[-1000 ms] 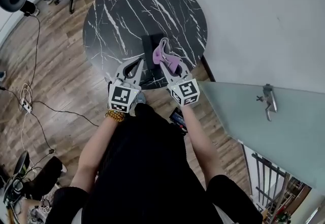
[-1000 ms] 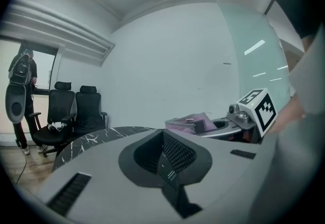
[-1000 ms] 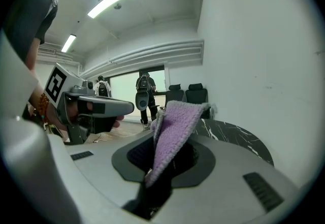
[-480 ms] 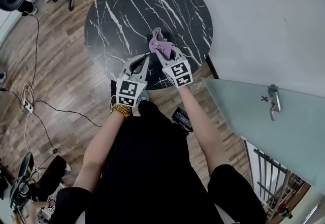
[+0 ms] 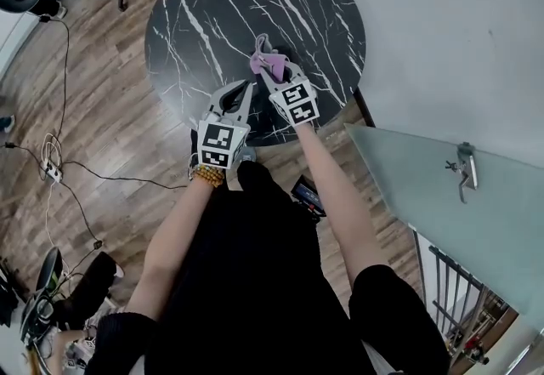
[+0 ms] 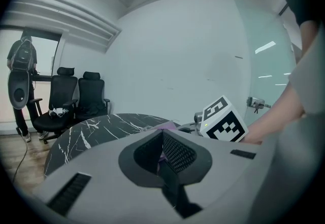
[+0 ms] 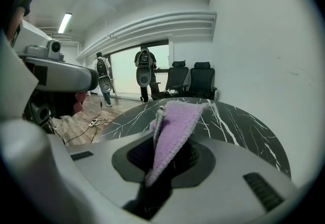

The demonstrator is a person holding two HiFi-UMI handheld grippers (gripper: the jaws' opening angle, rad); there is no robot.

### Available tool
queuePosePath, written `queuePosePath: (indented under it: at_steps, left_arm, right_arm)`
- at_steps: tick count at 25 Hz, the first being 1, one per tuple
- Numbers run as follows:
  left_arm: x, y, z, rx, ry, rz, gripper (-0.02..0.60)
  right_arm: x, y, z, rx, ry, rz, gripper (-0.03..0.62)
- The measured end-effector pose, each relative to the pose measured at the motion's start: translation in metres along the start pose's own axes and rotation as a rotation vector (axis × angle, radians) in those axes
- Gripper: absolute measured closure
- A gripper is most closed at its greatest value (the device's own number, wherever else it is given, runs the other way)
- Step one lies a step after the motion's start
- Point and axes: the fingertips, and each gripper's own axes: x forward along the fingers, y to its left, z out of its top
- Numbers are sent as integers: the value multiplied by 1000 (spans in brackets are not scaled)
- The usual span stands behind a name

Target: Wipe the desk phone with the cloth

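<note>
Purple cloth [image 5: 269,65] sits pinched in the shut jaws of the right gripper [image 5: 277,74], above the marble table [image 5: 204,16] near its front edge. The left gripper [image 5: 245,91], jaws together and empty, hovers just beside. Since a second ago, cloth and right gripper have reached farther in from that edge.

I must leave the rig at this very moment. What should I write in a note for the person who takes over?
Left gripper: shut, empty, over the near edge of the round table.
Right gripper: shut on the purple cloth, which sticks out past the jaws above the table top.
Phone: cannot be made out against the dark top.
Done: cloth is in hand.
Left: wipe the phone; how much is already wiped cannot be told.
</note>
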Motion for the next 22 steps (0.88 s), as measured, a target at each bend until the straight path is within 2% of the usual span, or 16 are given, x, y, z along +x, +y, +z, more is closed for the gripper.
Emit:
queuePosePath:
  at_steps: [6,11,22]
  left_arm:
    - [1,-1,-4,4,13,-1,568]
    - [1,-2,-6,7,14,-2,568]
    - [0,-2,-11,9,25,4,568]
  right_arm:
    - [13,4,-18,-20,57,47,513]
    - [20,6,-27,36,86,62,513]
    - [22,7,-34,74,70,69,514]
